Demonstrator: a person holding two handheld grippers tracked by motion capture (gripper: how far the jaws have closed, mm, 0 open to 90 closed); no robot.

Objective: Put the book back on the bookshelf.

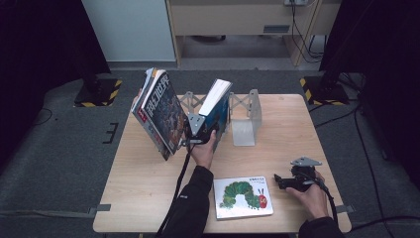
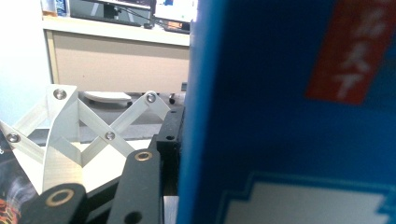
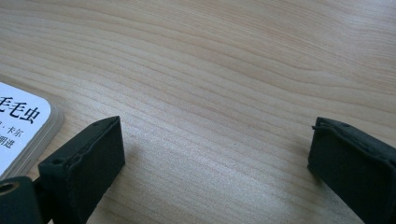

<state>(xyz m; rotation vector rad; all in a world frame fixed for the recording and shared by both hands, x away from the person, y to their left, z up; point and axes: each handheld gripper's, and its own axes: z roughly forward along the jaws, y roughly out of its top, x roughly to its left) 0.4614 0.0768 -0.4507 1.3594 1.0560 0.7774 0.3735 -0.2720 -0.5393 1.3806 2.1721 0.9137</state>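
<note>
Beside the metal rack (image 1: 245,116), the left tool (image 1: 200,130) clamps a thick, tilted blue book (image 1: 218,106).

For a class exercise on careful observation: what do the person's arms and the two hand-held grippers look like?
Both forearms wear black sleeves. The left hand-held gripper is black with a grey plate on top and a black cable trailing down. The right hand-held gripper is black too, topped by a grey three-cornered plate, with blocky black jaw pads.

Dim dark-edged overhead view, evenly lit table (image 1: 148,173), soft shadows, blurred close-up book (image 2: 289,116)
</note>
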